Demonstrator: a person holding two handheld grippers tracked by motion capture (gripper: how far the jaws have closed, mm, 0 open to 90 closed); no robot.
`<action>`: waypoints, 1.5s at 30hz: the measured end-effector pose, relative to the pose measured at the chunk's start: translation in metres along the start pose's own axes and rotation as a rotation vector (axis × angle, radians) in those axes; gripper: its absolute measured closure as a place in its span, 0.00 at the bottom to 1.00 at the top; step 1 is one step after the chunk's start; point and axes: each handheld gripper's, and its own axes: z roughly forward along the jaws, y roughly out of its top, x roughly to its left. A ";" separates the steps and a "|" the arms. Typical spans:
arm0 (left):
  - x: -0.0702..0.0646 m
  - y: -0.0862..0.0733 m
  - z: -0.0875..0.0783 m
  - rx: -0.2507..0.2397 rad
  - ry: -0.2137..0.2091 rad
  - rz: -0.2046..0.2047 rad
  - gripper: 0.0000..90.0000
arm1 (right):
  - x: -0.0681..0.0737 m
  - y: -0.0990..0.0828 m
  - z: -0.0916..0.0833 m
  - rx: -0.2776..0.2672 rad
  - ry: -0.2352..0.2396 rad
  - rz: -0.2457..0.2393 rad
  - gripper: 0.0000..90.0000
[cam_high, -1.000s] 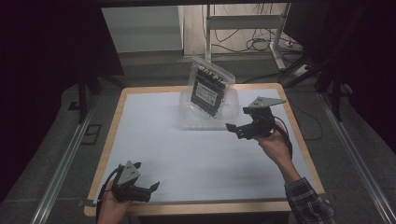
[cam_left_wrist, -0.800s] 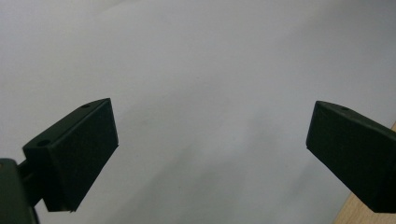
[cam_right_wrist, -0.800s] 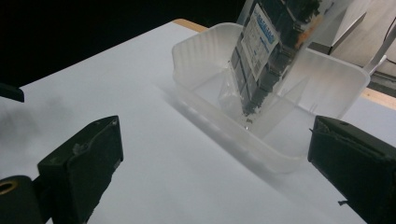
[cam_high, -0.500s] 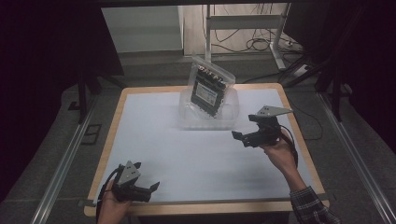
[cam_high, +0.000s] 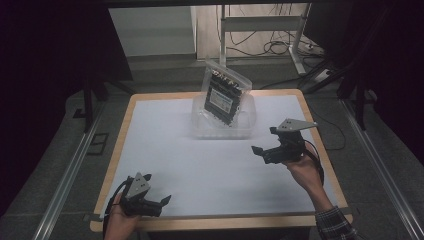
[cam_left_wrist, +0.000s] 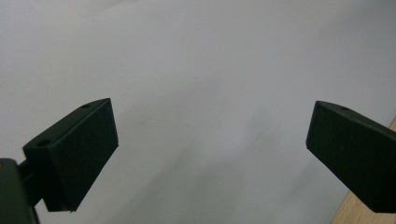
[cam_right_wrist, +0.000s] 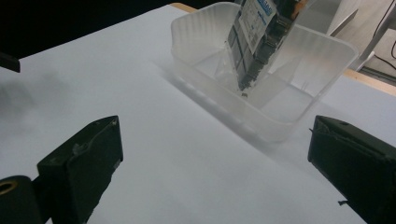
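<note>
White paper covers the surface (cam_high: 200, 165), and a wooden edge shows around it. Behind the surface, the floor is dark and some cables lie near a metal stand.

A clear plastic tub (cam_high: 223, 131) stands at the far middle of the surface. Inside it, a transparent bag with a dark circuit board (cam_high: 224, 96) leans upright and rises above the rim. In the right gripper view, the same tub (cam_right_wrist: 299, 60) is ahead of the jaws and the bagged board (cam_right_wrist: 259, 35) rests with its lower edge on the bottom of the tub.

The right tool (cam_high: 264, 152) is held above the surface, to the right of the tub and well apart from it. Its jaws are spread wide and hold nothing.

The left tool (cam_high: 162, 202) is near the front left corner of the surface, far from the tub. Its jaws are also spread wide and empty, with only white paper between them in the left gripper view.
</note>
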 end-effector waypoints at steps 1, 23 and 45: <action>0.000 0.000 0.000 -0.001 0.000 0.000 0.02 | 0.000 -0.001 -0.001 0.001 -0.001 0.000 0.03; 0.000 0.000 -0.001 -0.004 -0.003 -0.004 0.02 | 0.008 -0.020 -0.012 0.035 -0.038 -0.019 0.03; 0.000 0.000 0.000 0.001 -0.002 0.000 0.02 | 0.014 -0.062 -0.045 0.053 -0.085 0.009 0.03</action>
